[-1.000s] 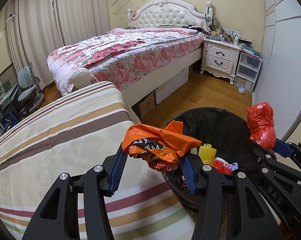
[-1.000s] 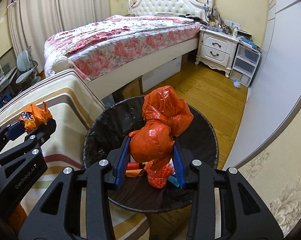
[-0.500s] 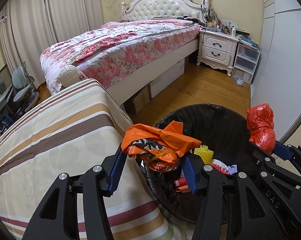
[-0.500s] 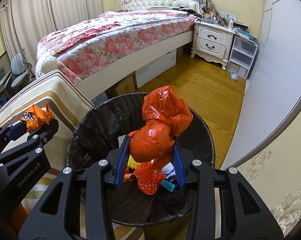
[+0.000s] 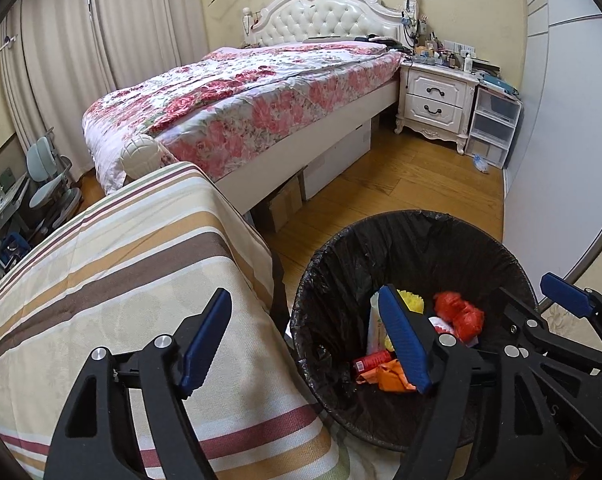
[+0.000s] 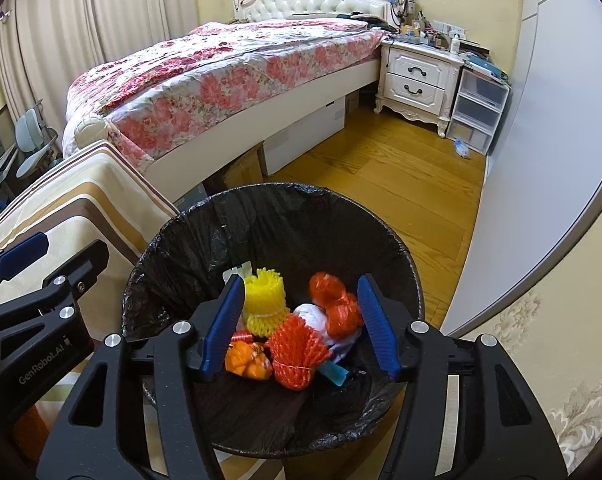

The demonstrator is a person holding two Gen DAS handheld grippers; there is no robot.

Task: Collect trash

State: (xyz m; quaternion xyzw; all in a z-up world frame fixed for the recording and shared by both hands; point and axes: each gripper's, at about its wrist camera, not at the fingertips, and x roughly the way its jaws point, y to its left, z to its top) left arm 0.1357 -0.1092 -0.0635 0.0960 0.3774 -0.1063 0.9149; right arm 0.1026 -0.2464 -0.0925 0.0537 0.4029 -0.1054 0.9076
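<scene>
Trash bin (image 6: 173,264), round, lined with crinkled black plastic, standing on wood floor beside striped bedcover (image 5: 113,280). Inside: glossy red bag (image 6: 335,304), orange bag (image 6: 247,360), yellow mesh (image 6: 263,300), orange-red mesh (image 6: 297,354). Left gripper (image 5: 305,340) and right gripper (image 6: 299,326) both spread wide, gripping nothing, poised above bin.

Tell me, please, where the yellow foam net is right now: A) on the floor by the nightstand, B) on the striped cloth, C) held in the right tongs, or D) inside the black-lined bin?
D: the yellow net lies among other trash inside the bin, below the open, empty right tongs.
</scene>
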